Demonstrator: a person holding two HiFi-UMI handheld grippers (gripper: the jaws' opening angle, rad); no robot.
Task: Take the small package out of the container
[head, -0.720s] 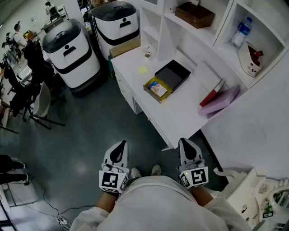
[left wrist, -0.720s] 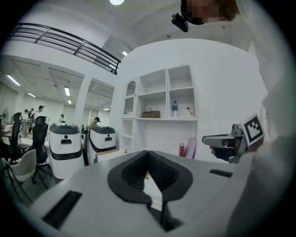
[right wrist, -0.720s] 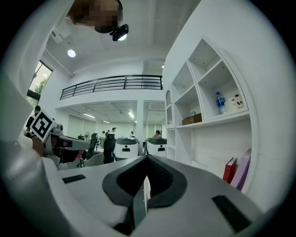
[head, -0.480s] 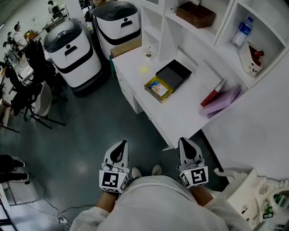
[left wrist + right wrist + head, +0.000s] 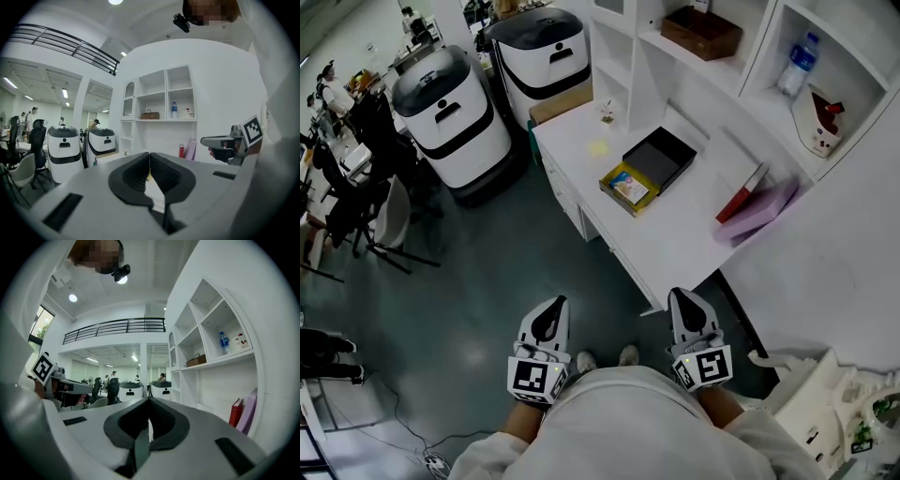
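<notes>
On the white desk [image 5: 675, 234] lies an open yellow container [image 5: 627, 187] with the small package [image 5: 628, 187] inside it; its black lid [image 5: 659, 156] rests beside it. My left gripper [image 5: 553, 307] and right gripper [image 5: 683, 302] are held low near my body, well short of the desk. Both are shut with nothing between the jaws. In the left gripper view the left gripper [image 5: 149, 154] shows its jaws touching, and the right gripper [image 5: 220, 140] shows at the right. The right gripper [image 5: 149, 401] is likewise closed in its own view.
A red book [image 5: 741, 195] and purple folder [image 5: 764, 211] lean at the desk's right. Shelves hold a brown box [image 5: 703, 31], a water bottle [image 5: 797, 64] and a small figure [image 5: 823, 124]. Two white-and-black bins [image 5: 450, 112] stand left of the desk. People sit at the far left.
The view has shifted slightly; both grippers stay low by my body and shut. Nothing on the desk has moved.
</notes>
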